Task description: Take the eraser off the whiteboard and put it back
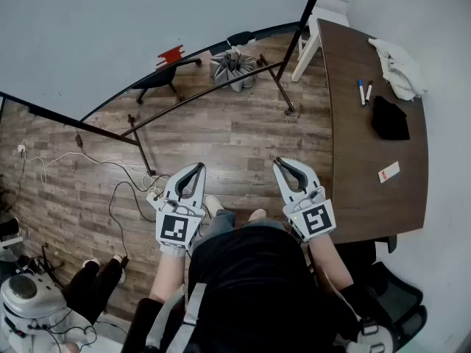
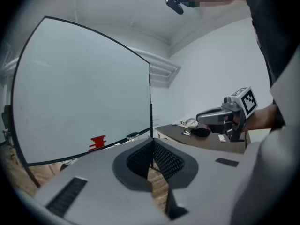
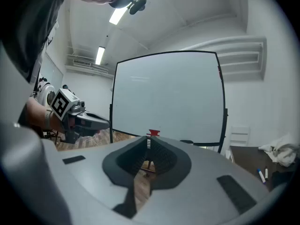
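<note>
The red eraser [image 1: 170,54] sticks to the lower part of the big whiteboard [image 1: 110,28], far ahead of me across the wooden floor. It also shows low on the board in the left gripper view, eraser [image 2: 97,142], and just above the jaw tips in the right gripper view, eraser [image 3: 153,133]. My left gripper [image 1: 197,168] and right gripper [image 1: 280,163] are held side by side close to my body and point toward the board. Both are shut with nothing between the jaws, as seen at the left gripper [image 2: 152,143] and the right gripper [image 3: 148,143].
A brown table [image 1: 368,190] stands at the right with two markers [image 1: 363,91], a black pouch [image 1: 388,118], a white cloth [image 1: 397,68] and a small card [image 1: 388,172]. The board's black stand legs [image 1: 206,94] and loose cables [image 1: 110,171] lie on the floor ahead.
</note>
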`<state>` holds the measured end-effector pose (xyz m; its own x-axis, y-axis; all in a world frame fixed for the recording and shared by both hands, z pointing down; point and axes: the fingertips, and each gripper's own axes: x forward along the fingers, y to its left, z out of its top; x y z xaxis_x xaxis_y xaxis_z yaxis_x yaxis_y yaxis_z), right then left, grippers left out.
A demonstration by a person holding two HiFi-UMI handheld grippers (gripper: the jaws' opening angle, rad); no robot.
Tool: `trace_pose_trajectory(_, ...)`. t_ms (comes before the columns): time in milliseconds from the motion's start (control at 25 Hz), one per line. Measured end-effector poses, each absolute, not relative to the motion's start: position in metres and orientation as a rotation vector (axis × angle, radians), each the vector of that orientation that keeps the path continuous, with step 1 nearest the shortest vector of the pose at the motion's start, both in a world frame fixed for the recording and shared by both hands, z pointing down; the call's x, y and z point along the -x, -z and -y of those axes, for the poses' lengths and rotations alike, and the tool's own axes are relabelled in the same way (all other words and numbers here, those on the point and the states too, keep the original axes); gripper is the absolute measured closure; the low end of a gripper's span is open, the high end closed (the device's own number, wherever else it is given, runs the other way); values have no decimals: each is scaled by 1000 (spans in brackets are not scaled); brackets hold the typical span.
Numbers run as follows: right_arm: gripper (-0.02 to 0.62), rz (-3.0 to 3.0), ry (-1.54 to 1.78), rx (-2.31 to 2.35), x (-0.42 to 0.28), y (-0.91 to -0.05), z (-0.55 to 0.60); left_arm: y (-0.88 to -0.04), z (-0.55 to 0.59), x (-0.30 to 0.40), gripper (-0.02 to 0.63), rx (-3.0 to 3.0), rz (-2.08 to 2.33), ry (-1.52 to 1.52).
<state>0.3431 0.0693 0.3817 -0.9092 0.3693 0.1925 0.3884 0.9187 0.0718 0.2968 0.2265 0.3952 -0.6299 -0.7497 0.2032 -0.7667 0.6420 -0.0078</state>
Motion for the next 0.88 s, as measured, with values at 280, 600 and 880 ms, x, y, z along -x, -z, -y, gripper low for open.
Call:
trace_pose_trajectory(280, 565, 2890, 179, 664, -304, -377, -142, -394, -310, -269, 598, -1189, 2734, -179)
trace_pose_trajectory(600, 563, 2881, 195, 730, -253, -376, -229, -397, -422, -238, 598, -1023, 2794, -53)
trace_pose_trajectory(880, 563, 2871, 148, 679, -214, -393, -236, -419, -446, -201, 598, -992, 2759, -22)
